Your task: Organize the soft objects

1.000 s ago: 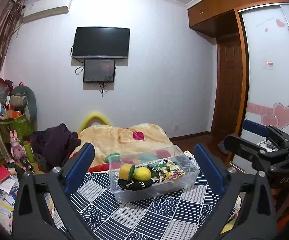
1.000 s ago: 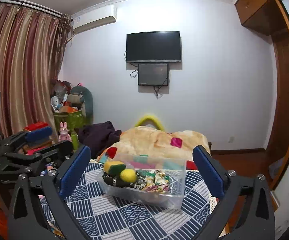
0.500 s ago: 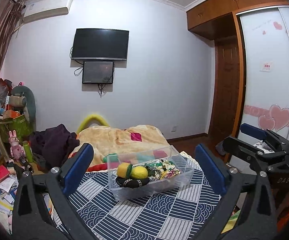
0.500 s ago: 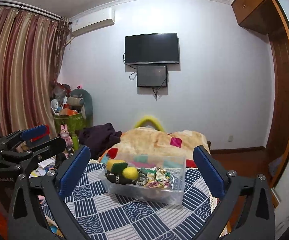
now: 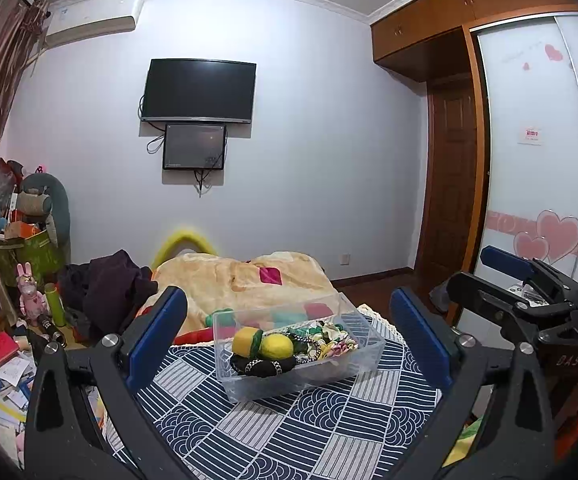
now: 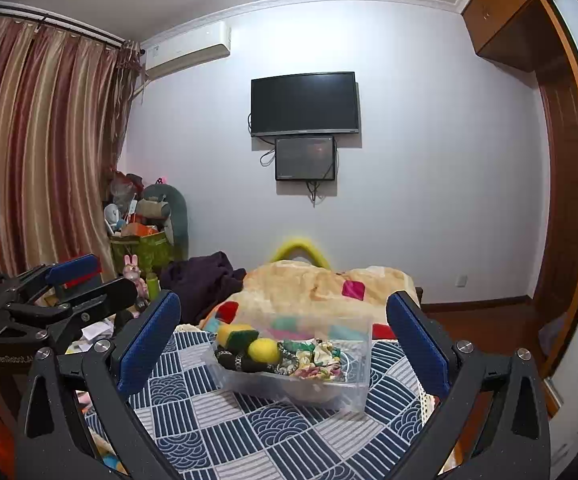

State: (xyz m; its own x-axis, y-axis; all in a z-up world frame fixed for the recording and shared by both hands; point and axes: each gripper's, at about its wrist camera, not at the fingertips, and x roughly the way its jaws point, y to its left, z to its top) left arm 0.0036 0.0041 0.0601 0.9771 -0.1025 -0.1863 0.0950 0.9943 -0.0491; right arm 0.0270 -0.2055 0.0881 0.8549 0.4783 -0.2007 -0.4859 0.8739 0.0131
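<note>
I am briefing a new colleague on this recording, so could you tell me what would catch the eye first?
The clear plastic bin on the navy patterned cloth draws the eye, holding a yellow ball, a yellow-green sponge and a tangle of scrunchies. Both the left gripper and the right gripper frame it with open blue fingers. Behind, a black TV hangs on the wall.

Hidden and cut-off parts around the clear bin (image 5: 301,376)

Behind the clear bin, the bed's blanket (image 5: 249,280) blurs through its walls; inside, tangled scrunchies (image 6: 321,356) are too small to separate.
</note>
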